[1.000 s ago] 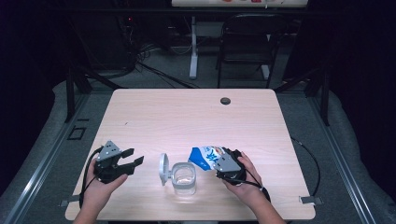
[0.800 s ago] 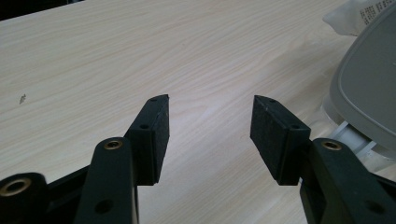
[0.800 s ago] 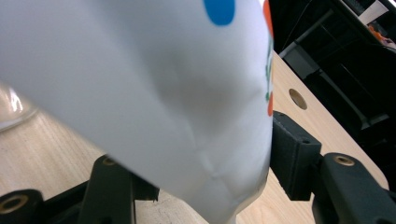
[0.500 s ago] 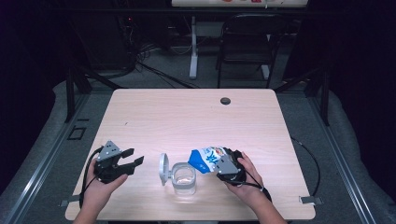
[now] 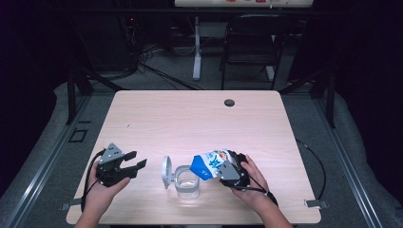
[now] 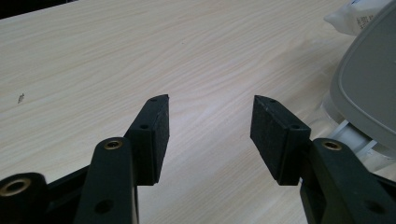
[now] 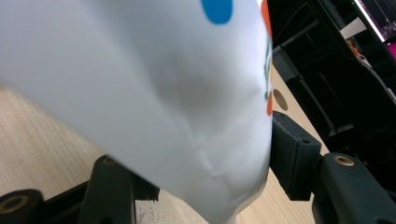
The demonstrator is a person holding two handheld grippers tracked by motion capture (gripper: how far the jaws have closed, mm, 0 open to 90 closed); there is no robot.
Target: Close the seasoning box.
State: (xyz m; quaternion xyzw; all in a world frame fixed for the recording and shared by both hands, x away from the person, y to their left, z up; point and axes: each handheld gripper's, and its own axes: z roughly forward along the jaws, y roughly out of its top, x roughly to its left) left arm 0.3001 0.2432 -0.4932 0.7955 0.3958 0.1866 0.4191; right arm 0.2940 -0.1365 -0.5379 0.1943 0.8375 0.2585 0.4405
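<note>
One pouch [image 5: 209, 165] sits clamped between right tool [image 5: 227, 167] jaws.

Pale wooden surface [image 5: 190, 118]; a clear container [image 5: 186, 181] stands near its front edge, hinged lid [image 5: 166, 171] open.

From my seat I see a pale wooden bench [image 5: 190, 118] with rounded corners, its grain running across it. Near its far edge sits a small dark round cable hole [image 5: 229, 102]. Beyond the bench a black chair [image 5: 252, 47] stands on the grey floor [image 5: 157, 80], just beside a white stand leg [image 5: 196, 52]. Loose black cables [image 5: 142, 64] lie tangled on the floor to the left of that leg. Metal rails [image 5: 43, 161] run along the floor on both sides of the bench.
</note>
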